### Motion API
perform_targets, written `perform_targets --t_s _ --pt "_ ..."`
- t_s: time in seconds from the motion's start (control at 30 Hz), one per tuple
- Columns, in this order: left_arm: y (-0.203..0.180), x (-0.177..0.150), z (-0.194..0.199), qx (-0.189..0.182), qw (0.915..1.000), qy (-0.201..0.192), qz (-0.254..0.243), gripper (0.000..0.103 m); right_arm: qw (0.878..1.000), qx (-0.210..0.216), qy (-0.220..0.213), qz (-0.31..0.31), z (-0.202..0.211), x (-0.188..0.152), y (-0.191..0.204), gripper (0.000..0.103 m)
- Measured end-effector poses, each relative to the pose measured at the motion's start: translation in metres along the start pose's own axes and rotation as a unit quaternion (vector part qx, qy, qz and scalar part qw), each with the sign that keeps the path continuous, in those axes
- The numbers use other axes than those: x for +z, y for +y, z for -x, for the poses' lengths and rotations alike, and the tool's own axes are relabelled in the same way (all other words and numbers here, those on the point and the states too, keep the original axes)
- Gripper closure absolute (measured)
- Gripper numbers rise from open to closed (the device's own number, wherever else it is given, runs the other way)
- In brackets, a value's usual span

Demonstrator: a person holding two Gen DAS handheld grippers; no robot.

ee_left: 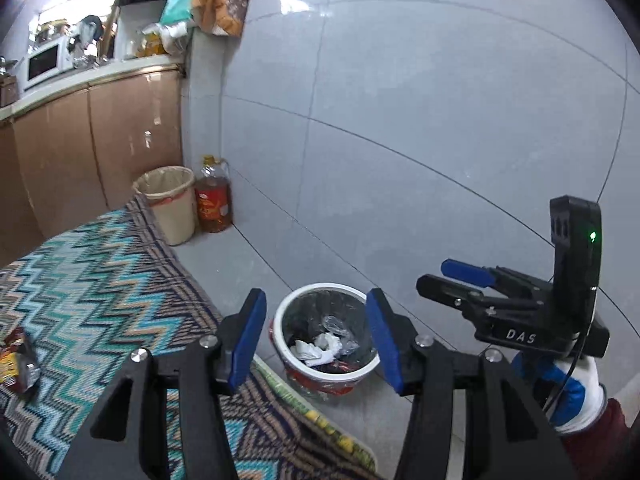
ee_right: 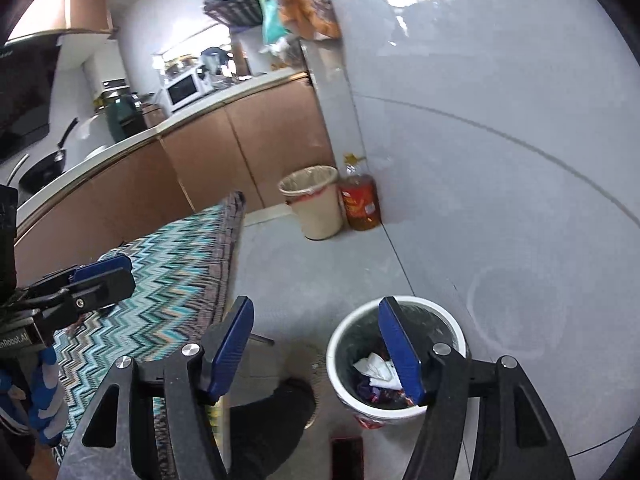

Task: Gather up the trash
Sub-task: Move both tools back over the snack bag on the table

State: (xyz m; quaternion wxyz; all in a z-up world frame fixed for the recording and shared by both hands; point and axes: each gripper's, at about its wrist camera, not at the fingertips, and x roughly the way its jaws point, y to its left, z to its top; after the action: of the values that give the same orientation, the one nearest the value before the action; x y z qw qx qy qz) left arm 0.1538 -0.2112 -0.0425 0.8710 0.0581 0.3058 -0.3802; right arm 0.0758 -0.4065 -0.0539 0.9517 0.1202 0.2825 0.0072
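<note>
A white trash bin (ee_left: pixel 326 344) with a dark liner stands on the grey floor by the wall, holding crumpled white paper (ee_left: pixel 318 350) and wrappers. It also shows in the right wrist view (ee_right: pixel 394 360). My left gripper (ee_left: pixel 316 340) is open and empty above the bin. My right gripper (ee_right: pixel 316 354) is open and empty, just left of the bin's rim; it shows in the left wrist view (ee_left: pixel 460 278). A crumpled snack wrapper (ee_left: pixel 18 362) lies on the zigzag rug (ee_left: pixel 100 280) at the far left.
A beige bin (ee_left: pixel 170 202) and an oil bottle (ee_left: pixel 214 196) stand in the corner by brown cabinets (ee_left: pixel 80 152). A dark shoe (ee_right: pixel 276 404) and a dark flat object (ee_right: pixel 347 458) lie on the floor near the right gripper. The tiled wall (ee_left: pixel 440 120) is on the right.
</note>
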Motion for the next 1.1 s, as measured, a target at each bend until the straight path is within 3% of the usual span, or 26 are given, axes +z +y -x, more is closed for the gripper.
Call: perform_targets --t_s 0.4,0.5,0.7,1.1 --pt "0.035 -0.019 0.102 0.091 0.9933 -0.067 0.024 0.047 0.996 0.033 -0.039 0.072 0.030 0.019 0.086 0.026" --pt "0.049 -0.027 0.131 0.131 0.9863 -0.090 0.042 0.039 0.994 0.047 -0.041 0.089 0.034 0.019 0.107 0.025" --pt "0.076 -0.043 0.168 0.206 0.9694 -0.111 0.074 0.034 0.990 0.072 -0.036 0.117 0.032 0.018 0.144 0.023" --pt "0.125 -0.074 0.197 0.290 0.9412 -0.108 0.136 0.033 0.984 0.099 -0.031 0.147 0.023 0.016 0.192 0.020"
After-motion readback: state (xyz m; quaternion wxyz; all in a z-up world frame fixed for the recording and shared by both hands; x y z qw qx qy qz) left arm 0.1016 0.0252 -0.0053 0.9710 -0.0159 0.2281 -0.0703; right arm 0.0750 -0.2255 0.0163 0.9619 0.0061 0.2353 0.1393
